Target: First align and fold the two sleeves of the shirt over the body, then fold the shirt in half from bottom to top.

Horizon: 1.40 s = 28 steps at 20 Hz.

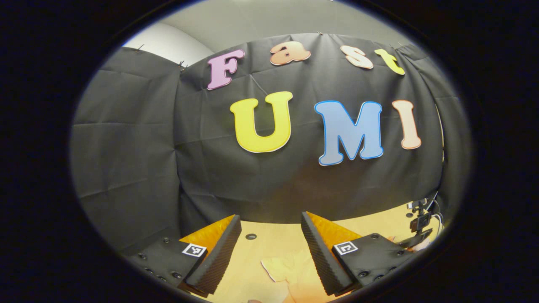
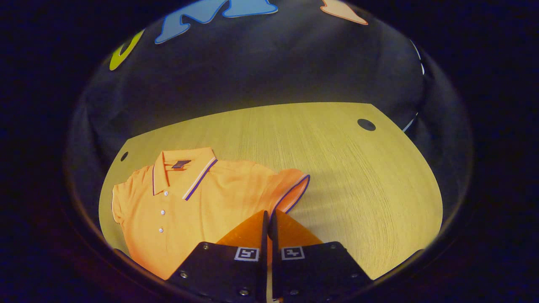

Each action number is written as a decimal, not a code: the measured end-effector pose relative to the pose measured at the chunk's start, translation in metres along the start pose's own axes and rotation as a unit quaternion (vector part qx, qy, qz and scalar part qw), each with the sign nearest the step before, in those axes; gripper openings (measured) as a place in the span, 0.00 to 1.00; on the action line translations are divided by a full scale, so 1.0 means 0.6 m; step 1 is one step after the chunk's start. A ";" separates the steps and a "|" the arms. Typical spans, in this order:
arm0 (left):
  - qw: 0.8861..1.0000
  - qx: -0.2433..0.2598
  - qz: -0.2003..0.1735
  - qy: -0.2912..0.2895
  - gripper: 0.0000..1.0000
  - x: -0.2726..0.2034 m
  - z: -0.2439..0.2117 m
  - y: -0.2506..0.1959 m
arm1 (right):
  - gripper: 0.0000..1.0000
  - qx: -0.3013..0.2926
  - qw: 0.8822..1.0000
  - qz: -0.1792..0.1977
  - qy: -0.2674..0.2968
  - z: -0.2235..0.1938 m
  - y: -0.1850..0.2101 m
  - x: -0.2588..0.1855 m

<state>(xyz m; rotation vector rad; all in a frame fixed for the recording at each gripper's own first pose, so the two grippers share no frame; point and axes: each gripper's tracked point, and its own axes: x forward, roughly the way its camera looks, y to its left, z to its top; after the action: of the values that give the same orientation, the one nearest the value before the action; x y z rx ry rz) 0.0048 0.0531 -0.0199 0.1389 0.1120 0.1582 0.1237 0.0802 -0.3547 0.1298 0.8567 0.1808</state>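
An orange polo shirt (image 2: 189, 206) lies flat and face up on the wooden table (image 2: 345, 176), collar (image 2: 185, 168) toward the far wall, in the right gripper view. Its short sleeve (image 2: 292, 189) with dark trim spreads out to the right. My right gripper (image 2: 267, 214) is shut, and the cuff edge of that sleeve runs in between its fingertips. The other sleeve (image 2: 120, 202) lies at the shirt's left edge. In the left gripper view my left gripper (image 1: 270, 219) stands open, facing the wall, with a piece of the orange shirt (image 1: 290, 269) on the table below its fingers.
The table has round holes near its far corners (image 2: 366, 124) (image 2: 124, 156), and one hole (image 1: 251, 236) sits just ahead of the left gripper. A small device on a stand (image 1: 421, 221) with cables stands at the table's right edge. Bare wood extends to the right of the shirt.
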 end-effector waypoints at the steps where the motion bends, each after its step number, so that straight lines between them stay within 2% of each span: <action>1: 1.000 0.000 0.001 0.000 0.94 0.002 0.000 0.005 | 0.05 -0.008 1.000 0.013 -0.002 0.007 0.026 0.001; 8: 1.000 0.001 0.020 0.005 0.94 0.000 -0.012 0.046 | 0.05 -0.064 0.992 0.109 0.012 -0.003 0.217 0.003; 11: 1.000 0.000 0.028 0.010 0.95 0.001 -0.021 0.064 | 0.05 -0.094 0.988 0.122 0.021 -0.020 0.262 0.013; 14: 0.999 -0.001 0.030 0.015 0.94 0.001 -0.032 0.074 | 0.05 -0.105 0.987 0.119 0.030 -0.034 0.270 0.018; 16: 0.999 -0.004 0.027 0.019 0.95 0.007 -0.041 0.074 | 0.11 -0.103 0.987 0.117 0.031 -0.034 0.267 0.018; 17: 0.999 -0.006 0.024 0.022 0.95 0.011 -0.047 0.073 | 0.16 -0.103 0.988 0.115 0.028 -0.029 0.266 0.014; 18: 0.999 -0.007 0.021 0.025 0.95 0.014 -0.057 0.072 | 0.31 -0.105 0.989 0.106 0.022 -0.021 0.257 0.009; 19: 0.999 -0.008 0.017 0.029 0.95 0.021 -0.071 0.072 | 0.34 -0.107 0.989 0.101 0.015 -0.014 0.253 0.003; 20: 0.999 -0.008 0.013 0.034 0.95 0.030 -0.084 0.068 | 0.28 -0.107 0.989 0.098 0.007 -0.007 0.250 -0.005; 21: 0.999 -0.007 0.008 0.039 0.95 0.039 -0.099 0.064 | 0.34 -0.108 0.990 0.096 -0.001 0.002 0.247 -0.015; 22: 0.999 -0.007 0.002 0.045 0.95 0.050 -0.116 0.060 | 0.28 -0.109 0.990 0.094 -0.010 0.009 0.245 -0.027; 23: 0.999 -0.008 -0.002 0.052 0.95 0.060 -0.136 0.059 | 0.28 -0.108 0.989 0.096 -0.017 0.016 0.245 -0.042; 24: 0.998 -0.011 -0.007 0.059 0.95 0.071 -0.155 0.056 | 0.34 -0.108 0.989 0.097 -0.024 0.021 0.243 -0.057; 28: 0.995 -0.017 -0.027 0.100 0.94 0.132 -0.259 0.044 | 0.34 -0.105 0.987 0.104 -0.064 0.049 0.247 -0.145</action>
<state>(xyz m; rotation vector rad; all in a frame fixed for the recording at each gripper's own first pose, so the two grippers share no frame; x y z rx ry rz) 0.0594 0.1120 -0.1766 0.0850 0.3113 0.1200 0.0745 0.2058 -0.2439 0.0321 0.6912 0.4533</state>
